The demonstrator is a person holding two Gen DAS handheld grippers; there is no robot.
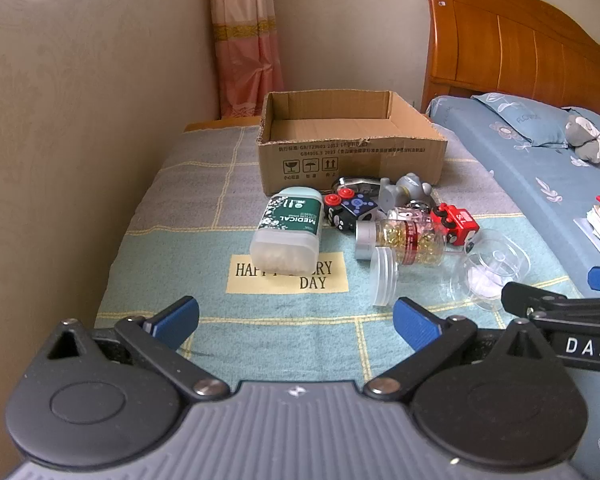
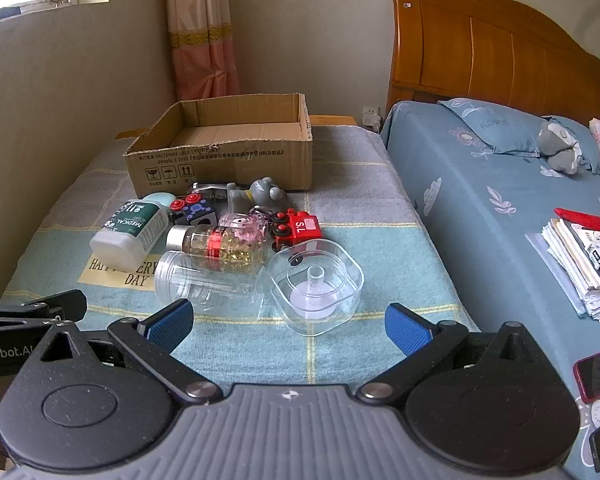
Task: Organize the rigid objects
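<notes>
Capsules (image 2: 236, 254) inside toppled bottle (image 2: 216, 248)

A brown corrugated cardboard box (image 2: 224, 152) looks matt and papery, its cut rim ragged. The checked blue-grey woven cloth (image 2: 340, 356) beneath it is coarse and dull. A clear square plastic container (image 2: 320, 280) and a clear ribbed plastic jar (image 2: 204, 284) are smooth and glossy, catching the light. The amber capsule bottle with a brushed silver metal cap (image 2: 216, 244) shines. The white frosted plastic medical bottle (image 1: 288, 232) looks satin. The red toy train (image 2: 300, 228) is glossy plastic. The orange wooden headboard (image 2: 500, 52) is varnished. The tongs carry ridged blue pads (image 1: 176, 320) on matt black plastic.
</notes>
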